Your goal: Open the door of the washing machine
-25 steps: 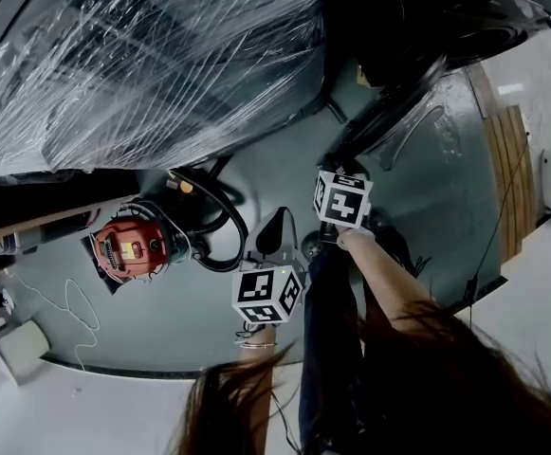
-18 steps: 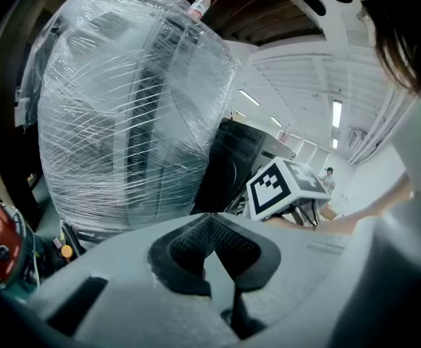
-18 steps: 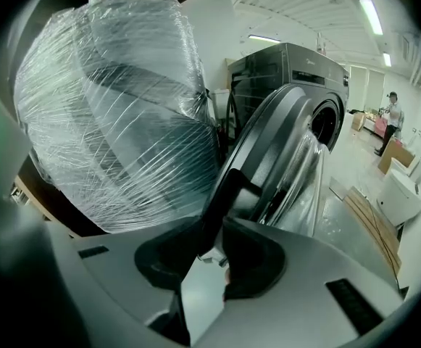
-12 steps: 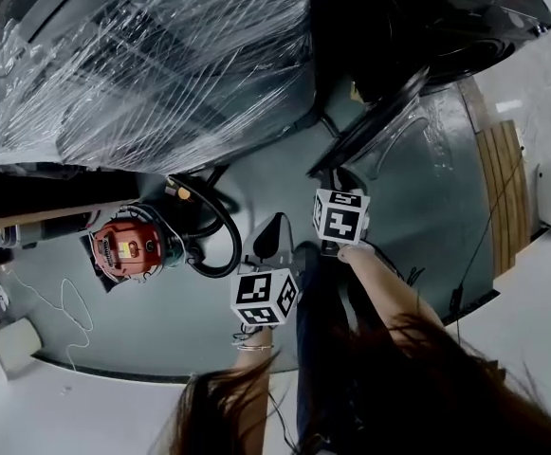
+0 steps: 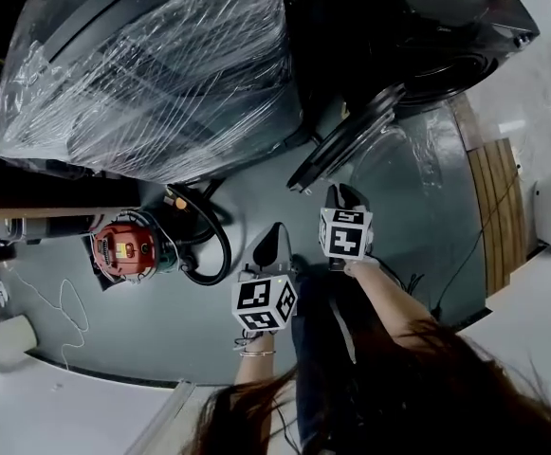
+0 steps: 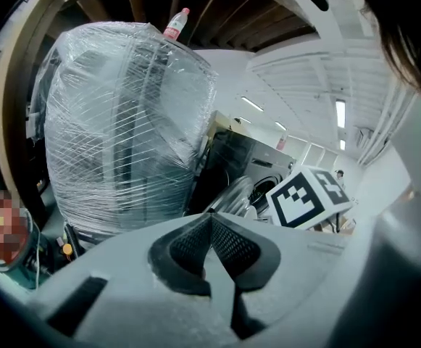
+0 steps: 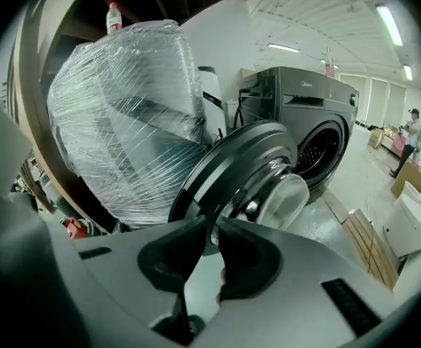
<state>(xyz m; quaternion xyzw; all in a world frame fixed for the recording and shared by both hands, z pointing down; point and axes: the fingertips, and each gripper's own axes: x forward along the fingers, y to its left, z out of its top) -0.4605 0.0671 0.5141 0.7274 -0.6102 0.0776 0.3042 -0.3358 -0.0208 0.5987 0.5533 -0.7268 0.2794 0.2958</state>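
Observation:
The dark grey washing machine (image 5: 465, 36) stands at the upper right, its drum mouth (image 7: 324, 153) uncovered. Its round door (image 5: 346, 145) hangs swung out to the left, glass bowl (image 7: 286, 198) facing me. My right gripper (image 5: 343, 195) hovers just short of the door's edge without touching it. Its jaws (image 7: 211, 227) have just been closing; a narrow gap remains, with nothing between them. My left gripper (image 5: 273, 240) hangs lower and to the left, over the floor. Its pads (image 6: 210, 220) meet at the tip and hold nothing.
A large appliance wrapped in clear film (image 5: 152, 74) stands left of the machine, a bottle (image 6: 175, 24) on top. A red vacuum (image 5: 128, 247) with a black hose (image 5: 209, 245) sits on the floor at left. Wooden slats (image 5: 498, 197) lie at right.
Both grippers have drawn back from the door and now sit lower in the head view. The right one was close against the door's edge before. The door stays open.

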